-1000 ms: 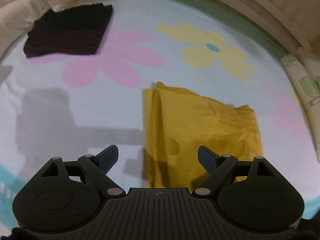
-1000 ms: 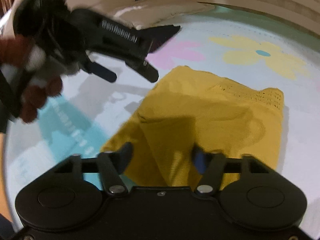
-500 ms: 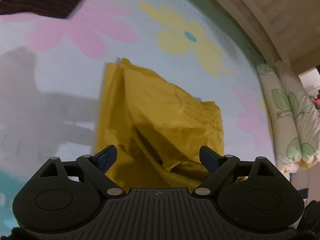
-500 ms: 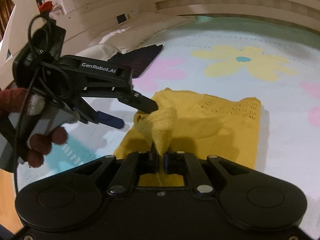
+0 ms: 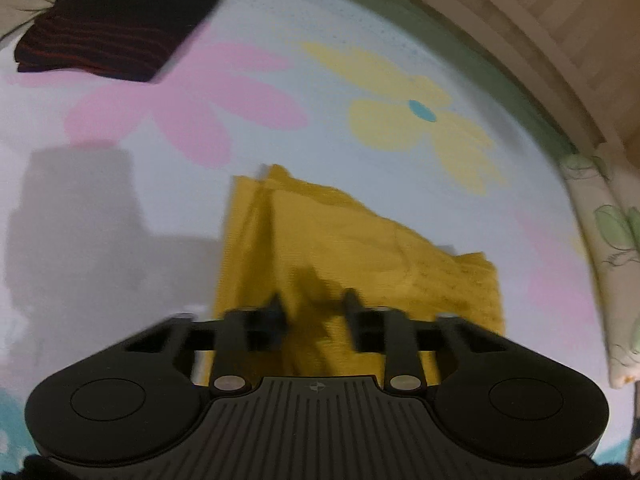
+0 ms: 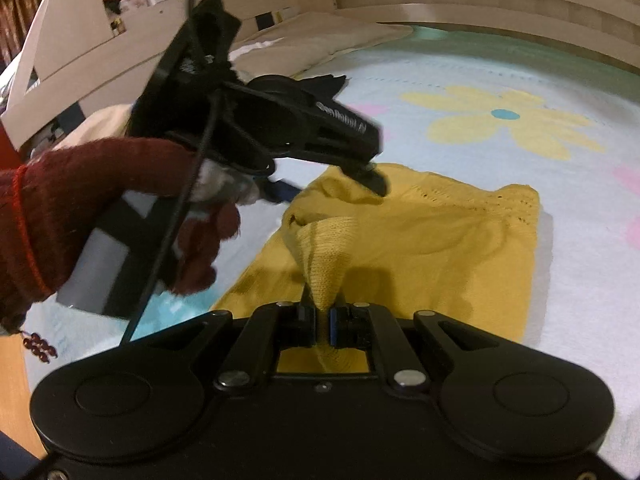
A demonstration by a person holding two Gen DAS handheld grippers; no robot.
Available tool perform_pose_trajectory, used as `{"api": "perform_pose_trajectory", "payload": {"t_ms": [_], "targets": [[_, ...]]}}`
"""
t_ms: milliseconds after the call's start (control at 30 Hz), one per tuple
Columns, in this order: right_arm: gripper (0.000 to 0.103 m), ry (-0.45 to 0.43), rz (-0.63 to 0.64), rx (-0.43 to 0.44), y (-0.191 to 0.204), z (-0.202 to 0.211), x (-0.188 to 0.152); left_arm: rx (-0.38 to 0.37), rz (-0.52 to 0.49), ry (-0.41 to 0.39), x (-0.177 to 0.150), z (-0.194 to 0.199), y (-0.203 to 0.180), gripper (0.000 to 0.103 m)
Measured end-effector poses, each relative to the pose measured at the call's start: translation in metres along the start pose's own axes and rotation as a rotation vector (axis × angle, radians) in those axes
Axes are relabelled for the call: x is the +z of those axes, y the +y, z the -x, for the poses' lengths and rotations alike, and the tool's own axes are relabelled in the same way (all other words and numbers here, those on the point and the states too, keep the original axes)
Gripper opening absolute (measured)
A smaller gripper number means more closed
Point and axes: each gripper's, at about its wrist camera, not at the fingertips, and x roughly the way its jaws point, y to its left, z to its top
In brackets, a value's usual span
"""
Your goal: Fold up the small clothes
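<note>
A yellow knitted garment (image 5: 360,248) lies partly folded on a flowered bed sheet (image 5: 160,184); it also shows in the right wrist view (image 6: 440,240). My right gripper (image 6: 322,322) is shut on a pinched-up fold of the yellow garment near its front edge. My left gripper (image 5: 314,312) sits low over the garment's near edge with its jaws half closed around a raised fold, blurred by motion. In the right wrist view the left gripper (image 6: 372,178) touches the garment's far left corner.
A folded dark striped garment (image 5: 116,40) lies at the far left of the bed. A leaf-print pillow (image 5: 612,264) runs along the right edge. White pillows (image 6: 320,40) and a wooden headboard (image 6: 480,4) stand at the back.
My left gripper's jaws have narrowed from wide open and it has dropped onto the garment's edge. My right gripper, open a second ago, has shut on a fold and keeps holding it up.
</note>
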Motion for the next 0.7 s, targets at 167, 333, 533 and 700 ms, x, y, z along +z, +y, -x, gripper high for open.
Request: {"api": "perform_pose_trajectory", "payload": {"t_ms": [167,333,533,700], "targets": [[0.011,-0.015,0.002,-0.010,0.004,-0.002,0.002,-0.060,-0.010,-0.068,0.002,0.016,0.009,0.010],[0.012,-0.045,0.048,0.005,0.022,-0.003,0.006,-0.049,-0.115,-0.136,0.008,0.039,0.005,0.010],[0.025,0.070,0.214,-0.016,0.052,-0.037,-0.005,0.002,-0.123,-0.059,0.002,0.016,0.026,0.015],[0.063,0.126,0.296,0.104,0.070,-0.039,-0.021,-0.009,-0.100,-0.077,0.006,0.025,0.039,0.022]]}}
